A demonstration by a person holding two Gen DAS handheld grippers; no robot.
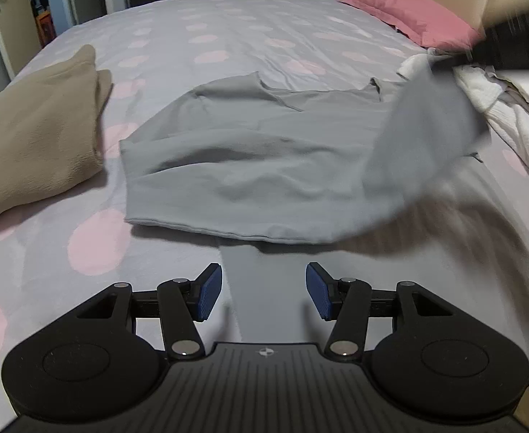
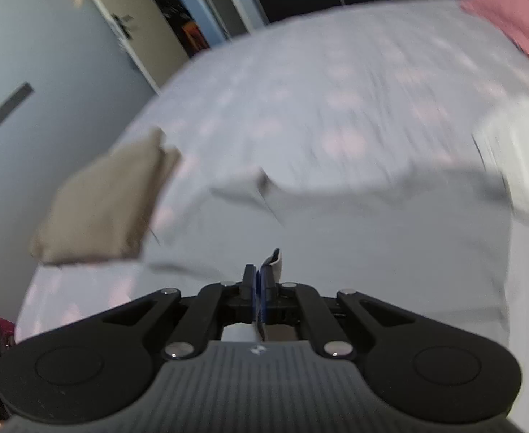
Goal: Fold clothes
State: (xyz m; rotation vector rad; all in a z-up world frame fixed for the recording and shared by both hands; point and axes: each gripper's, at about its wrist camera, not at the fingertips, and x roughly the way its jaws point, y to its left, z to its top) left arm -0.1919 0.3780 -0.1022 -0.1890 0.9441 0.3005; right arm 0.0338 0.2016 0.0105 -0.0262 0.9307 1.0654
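Note:
A grey T-shirt (image 1: 250, 169) lies spread on the bed, its right side lifted and blurred in the air. My left gripper (image 1: 264, 290) is open and empty, just in front of the shirt's near hem. My right gripper (image 2: 259, 281) is shut on a fold of the grey T-shirt (image 2: 372, 238), with a strip of grey cloth pinched between its blue pads. In the left wrist view the right gripper shows as a dark blur (image 1: 510, 47) at the upper right, holding the raised cloth.
The bed (image 1: 228, 29) has a grey cover with pink dots. A folded tan garment (image 1: 37, 137) lies at the left. A pile of white clothes (image 1: 499, 108) lies at the right, and a pink pillow (image 1: 408, 14) at the head.

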